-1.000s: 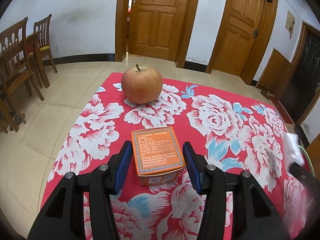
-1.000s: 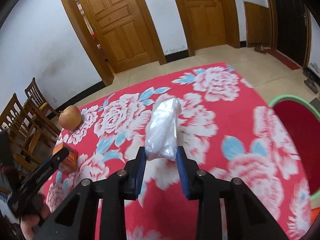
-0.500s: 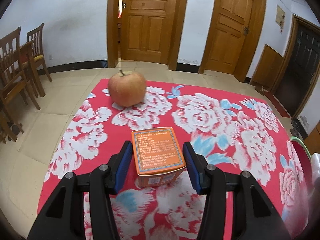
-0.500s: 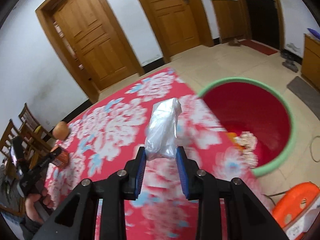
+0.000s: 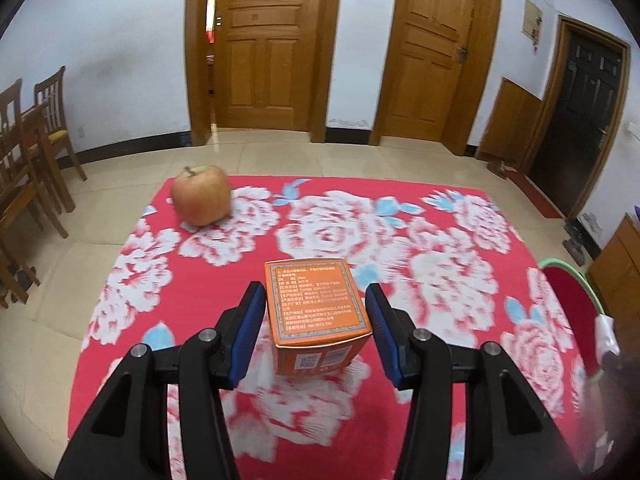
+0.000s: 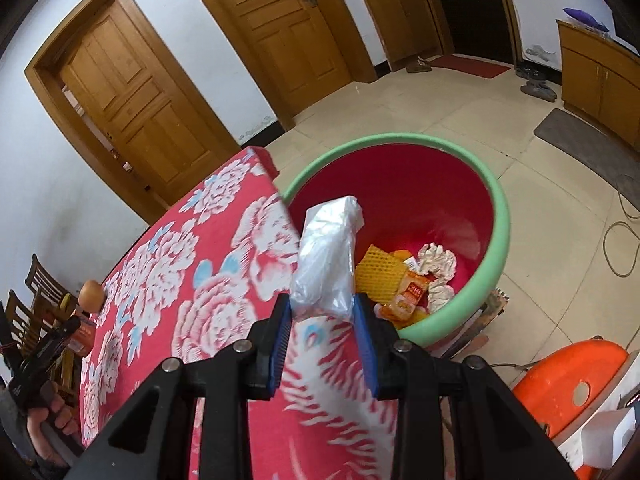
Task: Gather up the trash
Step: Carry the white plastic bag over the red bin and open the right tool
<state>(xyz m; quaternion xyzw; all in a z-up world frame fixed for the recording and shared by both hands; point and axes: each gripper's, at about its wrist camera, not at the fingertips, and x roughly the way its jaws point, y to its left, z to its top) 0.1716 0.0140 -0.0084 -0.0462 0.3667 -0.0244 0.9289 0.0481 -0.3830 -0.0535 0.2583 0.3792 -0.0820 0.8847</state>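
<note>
An orange box sits between the blue pads of my left gripper, which is shut on it just above the red flowered tablecloth. Further away on the cloth, at the left, lies an apple. My right gripper is shut on a crumpled clear plastic bag. It hovers at the table's edge, with the bag's top reaching over the green-rimmed red bin. The bin holds a yellow foam net, crumpled tissue and an orange wrapper.
The bin's rim shows past the table's right side in the left wrist view. Wooden chairs stand left of the table. An orange plastic seat is on the floor near the bin. A hand grips the left tool.
The right gripper swung with the bag from over the middle of the table to its edge beside the bin. The left gripper rose and shifted with the box; the apple now looks farther and more to the left.
</note>
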